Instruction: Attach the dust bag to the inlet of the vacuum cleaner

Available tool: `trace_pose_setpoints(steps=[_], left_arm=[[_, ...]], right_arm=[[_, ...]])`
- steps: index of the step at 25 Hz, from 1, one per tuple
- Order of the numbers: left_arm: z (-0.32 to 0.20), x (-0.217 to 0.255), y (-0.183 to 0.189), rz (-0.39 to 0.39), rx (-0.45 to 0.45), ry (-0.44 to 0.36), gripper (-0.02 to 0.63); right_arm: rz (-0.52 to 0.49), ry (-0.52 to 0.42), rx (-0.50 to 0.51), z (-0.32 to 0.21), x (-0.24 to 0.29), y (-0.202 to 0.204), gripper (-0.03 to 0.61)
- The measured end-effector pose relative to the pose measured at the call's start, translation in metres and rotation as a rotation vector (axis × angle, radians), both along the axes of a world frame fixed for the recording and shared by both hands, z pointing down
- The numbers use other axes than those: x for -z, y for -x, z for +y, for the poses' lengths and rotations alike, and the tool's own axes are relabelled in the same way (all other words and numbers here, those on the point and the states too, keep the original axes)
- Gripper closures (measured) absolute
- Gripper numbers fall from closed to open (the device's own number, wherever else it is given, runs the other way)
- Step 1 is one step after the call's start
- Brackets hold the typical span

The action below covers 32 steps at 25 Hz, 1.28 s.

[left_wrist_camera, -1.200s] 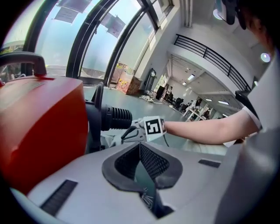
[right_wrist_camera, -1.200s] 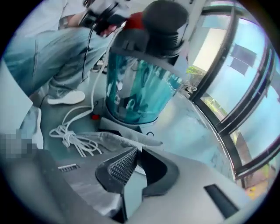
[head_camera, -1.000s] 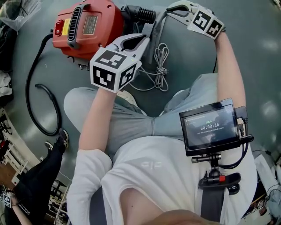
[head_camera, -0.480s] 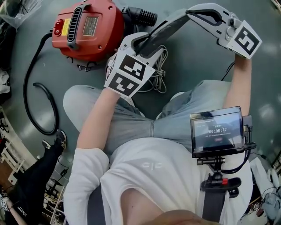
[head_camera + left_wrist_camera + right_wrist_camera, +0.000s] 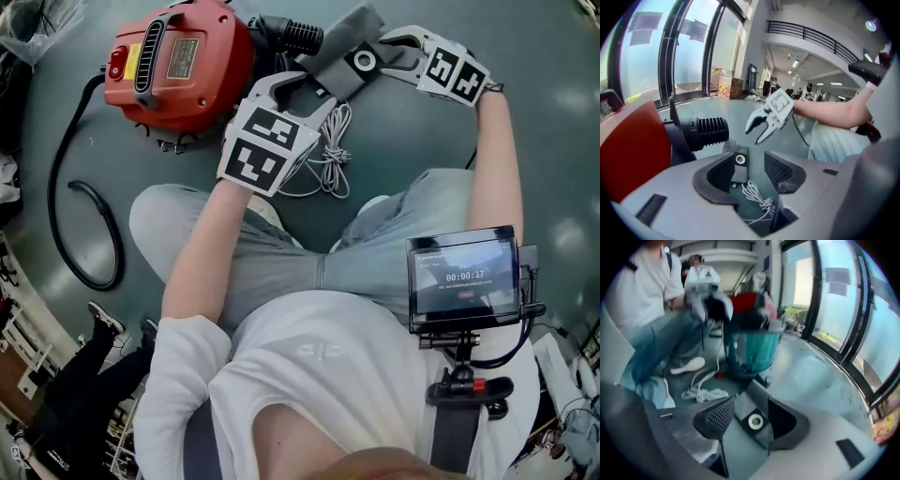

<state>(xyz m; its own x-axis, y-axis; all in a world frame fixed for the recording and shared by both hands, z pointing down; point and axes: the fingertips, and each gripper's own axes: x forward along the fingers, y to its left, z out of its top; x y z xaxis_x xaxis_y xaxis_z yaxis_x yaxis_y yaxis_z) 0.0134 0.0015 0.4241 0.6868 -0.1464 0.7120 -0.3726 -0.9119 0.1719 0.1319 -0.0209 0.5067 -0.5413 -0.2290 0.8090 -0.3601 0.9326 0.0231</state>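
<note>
The red vacuum cleaner [image 5: 178, 66] lies on the floor at the upper left, its black ribbed inlet [image 5: 302, 36] pointing right. The grey dust bag [image 5: 349, 28] lies just right of the inlet, its black collar with a white ring [image 5: 362, 61] facing up. My left gripper [image 5: 319, 94] is open below the inlet; its jaws have just been opening, and the collar [image 5: 738, 165] shows between them, untouched. My right gripper [image 5: 382, 52] is at the bag's right end. Its jaws have just been opening too, with the collar [image 5: 756, 422] between them and the meshed pad [image 5: 717, 416] clear of it.
A black hose [image 5: 89, 202] loops over the floor at the left. A bundle of white cord [image 5: 328, 155] lies under my left gripper. The person's knees in jeans fill the middle, with a monitor [image 5: 464, 277] on the chest. Another person's legs [image 5: 75, 394] are at the lower left.
The right gripper came down and left, toward the inlet. The bag, stretched up between both grippers before, now lies low beside the inlet. The left gripper sank slightly.
</note>
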Motion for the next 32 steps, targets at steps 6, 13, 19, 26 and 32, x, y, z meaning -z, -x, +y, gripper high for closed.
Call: trace_pose_setpoints(steps=[6, 13, 19, 26, 32], left_arm=[[-0.002, 0.024, 0.001, 0.087, 0.043, 0.079, 0.41], [0.002, 0.012, 0.01, 0.07, 0.027, 0.082, 0.41], [0.006, 0.01, 0.009, 0.102, 0.034, 0.123, 0.41], [0.008, 0.006, 0.009, 0.142, 0.03, 0.198, 0.41], [0.008, 0.03, -0.009, 0.081, -0.092, -0.018, 0.409]], right_arm=[[0.47, -0.101, 0.31, 0.033, -0.172, -0.013, 0.371], [0.545, -0.103, 0.416, 0.039, -0.254, 0.01, 0.371], [0.669, -0.297, 0.459, 0.018, -0.275, 0.028, 0.372], [0.555, -0.081, 0.252, 0.008, -0.271, 0.029, 0.522], [0.357, -0.062, 0.176, -0.009, -0.11, -0.008, 0.538]])
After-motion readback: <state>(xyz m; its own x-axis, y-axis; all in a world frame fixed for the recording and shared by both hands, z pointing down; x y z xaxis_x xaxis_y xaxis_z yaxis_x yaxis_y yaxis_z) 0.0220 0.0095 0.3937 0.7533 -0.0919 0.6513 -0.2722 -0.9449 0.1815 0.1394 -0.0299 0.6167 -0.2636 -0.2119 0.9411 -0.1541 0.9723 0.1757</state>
